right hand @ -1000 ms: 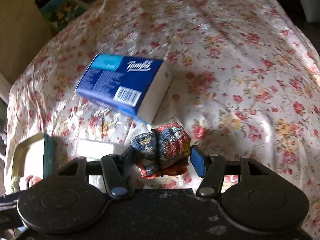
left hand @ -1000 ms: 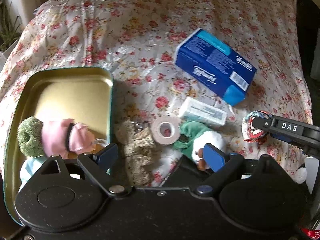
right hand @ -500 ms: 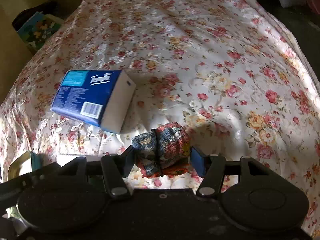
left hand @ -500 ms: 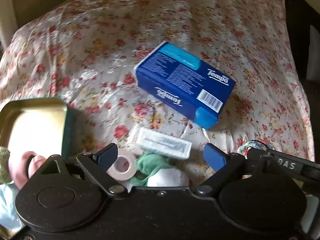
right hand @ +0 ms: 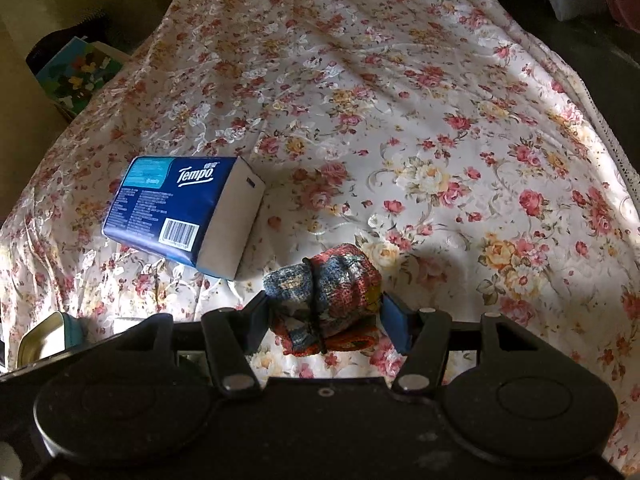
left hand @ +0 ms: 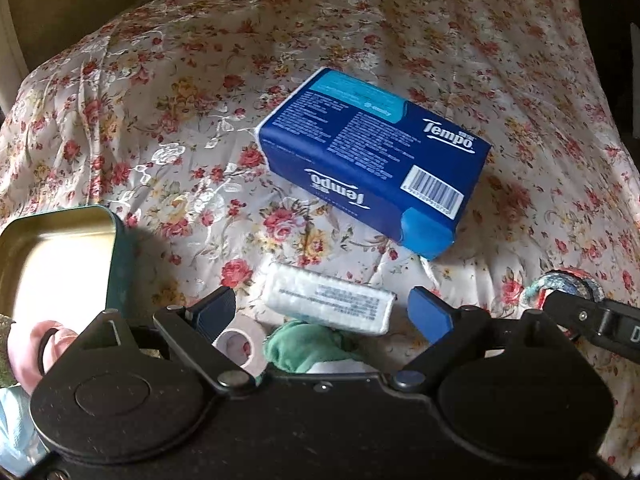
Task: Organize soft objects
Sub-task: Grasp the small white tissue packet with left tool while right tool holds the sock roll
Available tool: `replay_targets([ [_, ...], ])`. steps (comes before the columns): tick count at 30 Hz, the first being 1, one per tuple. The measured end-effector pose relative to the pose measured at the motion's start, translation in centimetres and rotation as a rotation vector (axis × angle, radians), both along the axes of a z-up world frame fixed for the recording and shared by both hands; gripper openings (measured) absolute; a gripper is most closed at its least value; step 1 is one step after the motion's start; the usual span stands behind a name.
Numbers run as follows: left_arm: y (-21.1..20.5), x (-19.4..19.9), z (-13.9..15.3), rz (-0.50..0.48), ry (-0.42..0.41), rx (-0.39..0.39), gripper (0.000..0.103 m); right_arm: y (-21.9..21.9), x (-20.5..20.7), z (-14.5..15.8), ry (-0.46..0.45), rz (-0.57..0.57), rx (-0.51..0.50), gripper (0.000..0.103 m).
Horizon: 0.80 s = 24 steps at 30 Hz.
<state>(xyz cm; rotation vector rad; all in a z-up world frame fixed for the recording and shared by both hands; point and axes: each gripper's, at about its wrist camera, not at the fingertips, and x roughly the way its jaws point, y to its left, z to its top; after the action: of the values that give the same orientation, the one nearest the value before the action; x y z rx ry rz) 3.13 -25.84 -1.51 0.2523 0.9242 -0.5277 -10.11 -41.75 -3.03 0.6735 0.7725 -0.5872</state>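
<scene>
Right wrist view, surface: floral satin bedspread (right hand: 440, 128), creased, with everything lying on it.
Tissue pack: blue rectangular Tempo tissue pack (left hand: 372, 156), flat on the cloth, beyond both grippers and apart from the smaller items.
Container: gold-lined metal tin with teal outer wall (left hand: 60, 248), open, at the left edge of the left wrist view; a pink soft toy (left hand: 28, 352) shows by its near end, partly hidden.
Small white pack: white flat paper-wrapped pack (left hand: 328, 300), just ahead of the left fingertips.
Green item: green plush cloth piece (left hand: 304, 346), touching the white pack's near edge, beside a beige roll of tape (left hand: 240, 346).
Bundle: red-and-blue patterned cloth bundle tied with a dark band (right hand: 324, 288).
Right gripper (right hand: 324, 312): narrow, both blue pads pressed on the bundle's sides.
Left gripper (left hand: 322, 310): jaws wide, nothing between the pads; it hovers over the white pack and green piece.
Step in hand: probably carrying the bundle toward the tin.
Next move: likely swing the bundle left over the tin, clear of the left gripper, then release.
</scene>
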Motion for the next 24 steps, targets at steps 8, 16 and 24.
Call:
replay_targets([
  [8,-1.5,-0.7,-1.4,-0.042,-0.013,0.057,0.091,-0.6,-0.2,-0.6,-0.007,-0.006,0.041,0.059],
  [16,-1.4,0.0,-1.9,-0.026,0.006,0.054,0.069,-0.7,-0.1,-0.9,-0.002,-0.009,0.048,0.059],
  [24,0.6,0.6,0.2,0.010,0.042,-0.050,0.068,-0.9,0.1,-1.4,0.017,-0.020,0.044,0.059],
])
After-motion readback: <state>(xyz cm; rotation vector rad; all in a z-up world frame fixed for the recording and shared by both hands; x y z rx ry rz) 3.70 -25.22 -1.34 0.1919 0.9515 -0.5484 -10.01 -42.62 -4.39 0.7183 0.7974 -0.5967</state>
